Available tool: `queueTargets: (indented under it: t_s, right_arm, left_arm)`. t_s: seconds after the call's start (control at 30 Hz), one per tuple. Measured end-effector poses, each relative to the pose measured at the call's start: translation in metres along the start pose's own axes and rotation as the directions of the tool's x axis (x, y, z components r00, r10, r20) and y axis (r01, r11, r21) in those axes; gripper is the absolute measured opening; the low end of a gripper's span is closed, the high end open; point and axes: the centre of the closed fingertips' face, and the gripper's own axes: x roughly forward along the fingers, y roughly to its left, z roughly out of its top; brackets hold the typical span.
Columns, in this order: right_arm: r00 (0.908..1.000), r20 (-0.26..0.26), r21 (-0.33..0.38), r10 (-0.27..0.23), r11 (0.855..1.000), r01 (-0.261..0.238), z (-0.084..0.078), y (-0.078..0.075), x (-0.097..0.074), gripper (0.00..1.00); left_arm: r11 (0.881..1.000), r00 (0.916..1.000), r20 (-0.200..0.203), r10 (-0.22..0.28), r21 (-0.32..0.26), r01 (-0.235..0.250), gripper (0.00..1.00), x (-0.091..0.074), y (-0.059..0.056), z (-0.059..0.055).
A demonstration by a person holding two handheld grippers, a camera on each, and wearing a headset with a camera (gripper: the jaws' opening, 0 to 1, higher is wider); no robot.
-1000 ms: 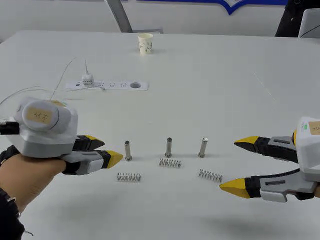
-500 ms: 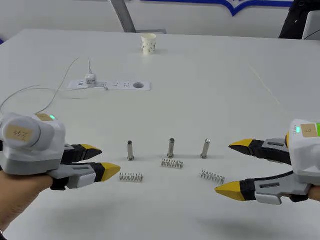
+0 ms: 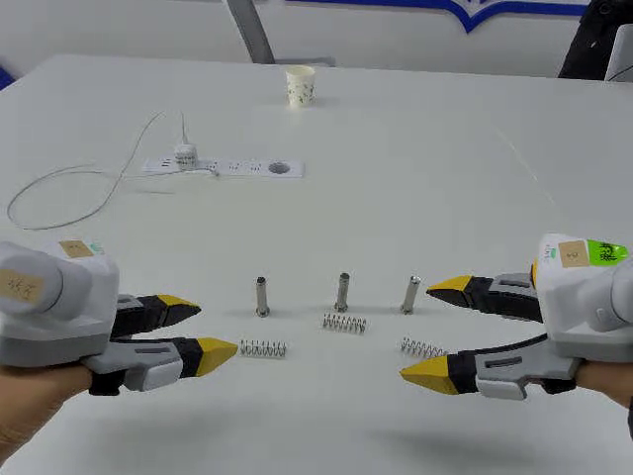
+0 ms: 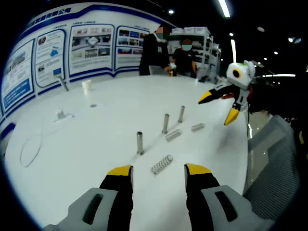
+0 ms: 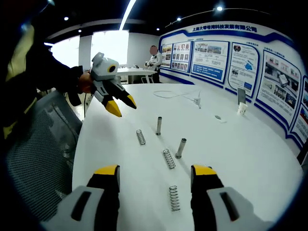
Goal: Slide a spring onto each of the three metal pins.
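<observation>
Hovering low over the white table, both grippers point inward toward a row of three metal pins. The left gripper has its yellow-tipped jaws parted a moderate way and empty. The right gripper has its jaws spread wide, also empty.

In the head view the left pin, middle pin and right pin stand upright in a line, well apart from one another. Three springs lie flat on the table on the near side of the pins. The left spring is just beyond the left gripper's tips. The middle spring is close to the foot of the middle pin. The right spring sits between the right gripper's two jaws, and the right gripper view shows it there too.

Farther back a white power strip lies on the table with a plug in it, and a paper cup stands near the far edge.
</observation>
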Motion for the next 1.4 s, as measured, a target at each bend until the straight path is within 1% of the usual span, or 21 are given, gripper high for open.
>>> queueTargets:
  t_s: [0.37,0.63,0.87,1.17,1.4]
  right_arm:
    - [0.9967,-0.016,-0.027,0.080,0.996,-0.080,0.009,0.017,0.034,0.57]
    - [0.9925,-0.026,-0.035,0.120,0.992,-0.120,0.013,0.027,0.057,0.50]
    - [0.9897,-0.037,-0.038,0.138,0.989,-0.139,0.015,0.031,0.075,0.44]
    - [0.9875,-0.043,-0.038,0.152,0.987,-0.153,0.019,0.032,0.095,0.35]
    - [0.9851,-0.073,-0.048,0.155,0.986,-0.159,0.014,0.036,0.111,0.30]
  left_arm:
    - [1.000,0.9999,0.004,-0.016,0.007,0.016,0.44,-0.003,-0.005,-0.004]
    - [1.000,0.9996,0.007,-0.026,0.010,0.026,0.45,-0.006,-0.008,-0.005]
    - [0.999,0.9995,0.006,-0.031,0.010,0.031,0.45,-0.007,-0.010,-0.007]
    - [0.999,0.9993,0.006,-0.037,0.009,0.037,0.45,-0.007,-0.012,-0.010]
    - [0.999,0.9992,0.004,-0.041,0.006,0.041,0.45,-0.008,-0.012,-0.011]
